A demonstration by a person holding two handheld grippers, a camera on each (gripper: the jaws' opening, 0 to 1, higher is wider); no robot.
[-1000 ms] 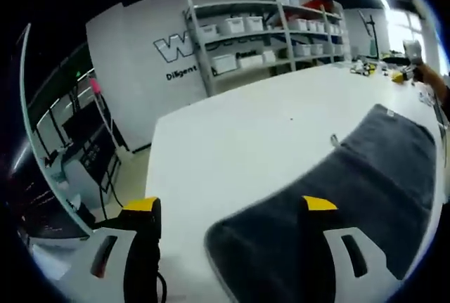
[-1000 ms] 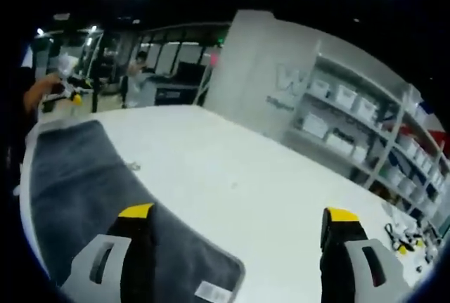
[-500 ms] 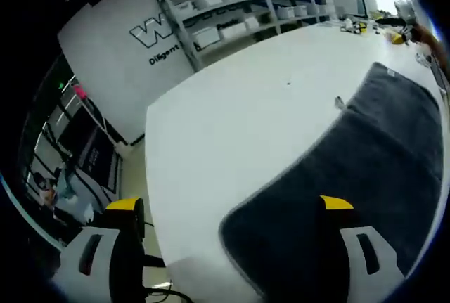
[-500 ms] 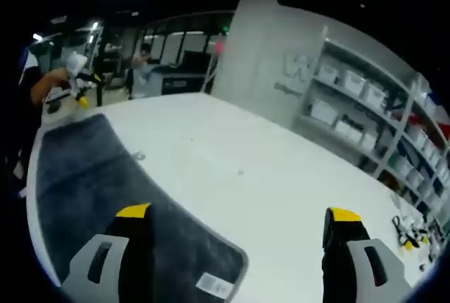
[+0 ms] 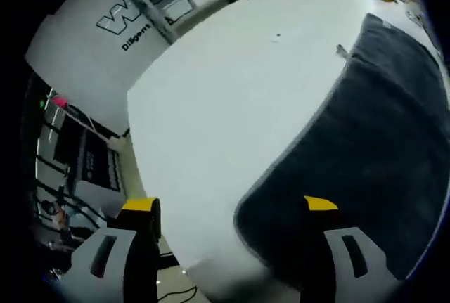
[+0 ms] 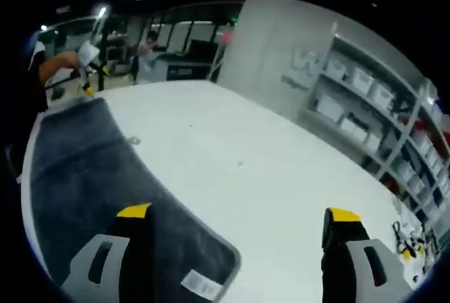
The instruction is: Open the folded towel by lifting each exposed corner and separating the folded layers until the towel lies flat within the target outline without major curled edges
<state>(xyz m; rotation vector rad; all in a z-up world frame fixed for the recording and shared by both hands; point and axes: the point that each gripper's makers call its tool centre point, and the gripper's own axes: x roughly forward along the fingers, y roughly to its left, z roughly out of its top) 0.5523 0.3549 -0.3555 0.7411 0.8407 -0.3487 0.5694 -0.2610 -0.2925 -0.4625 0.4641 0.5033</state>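
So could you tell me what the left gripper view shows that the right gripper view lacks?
Left gripper view: the floor past the table's near corner, with a dark rack beyond it.

Right gripper view: the white label at the towel's near corner, and a person's hand holding the other gripper by the far end.

Both: the dark towel on the white table, shelves of bins, and open jaws holding nothing.

One grey towel [image 5: 380, 141], one white table [image 5: 225, 99], two tongs.
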